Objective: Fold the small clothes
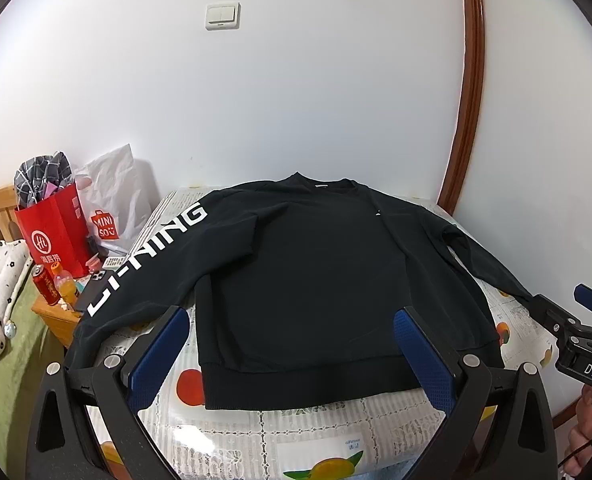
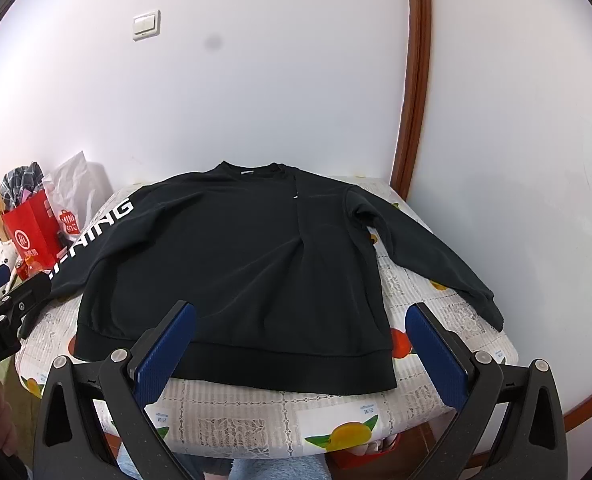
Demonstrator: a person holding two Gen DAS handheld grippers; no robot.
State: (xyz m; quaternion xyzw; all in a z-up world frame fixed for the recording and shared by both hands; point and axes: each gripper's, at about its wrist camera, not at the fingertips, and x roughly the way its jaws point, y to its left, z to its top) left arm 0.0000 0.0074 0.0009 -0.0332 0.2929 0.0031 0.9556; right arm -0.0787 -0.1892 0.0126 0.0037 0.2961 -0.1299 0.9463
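Both claws, the left gripper (image 1: 292, 354) and right gripper (image 2: 301, 350), gape fully and grip nothing, low in frame. Centre frame, a black sweatshirt (image 1: 315, 268) lies spread flat on the fruit-print table (image 1: 280, 432). At left, a red paper bag (image 1: 54, 232) holds checked cloth (image 1: 44, 178); beside it, a white Miniso bag (image 1: 114, 200), contents unseen.

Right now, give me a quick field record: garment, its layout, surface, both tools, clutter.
garment: black sweatshirt, white lettering on one sleeve
layout: spread flat, unfolded, collar toward the wall, both sleeves angled outward
surface: table with fruit-print cover
left tool: open, empty, at the hem
right tool: open, empty, at the hem
clutter: red bag, drink can beside the table
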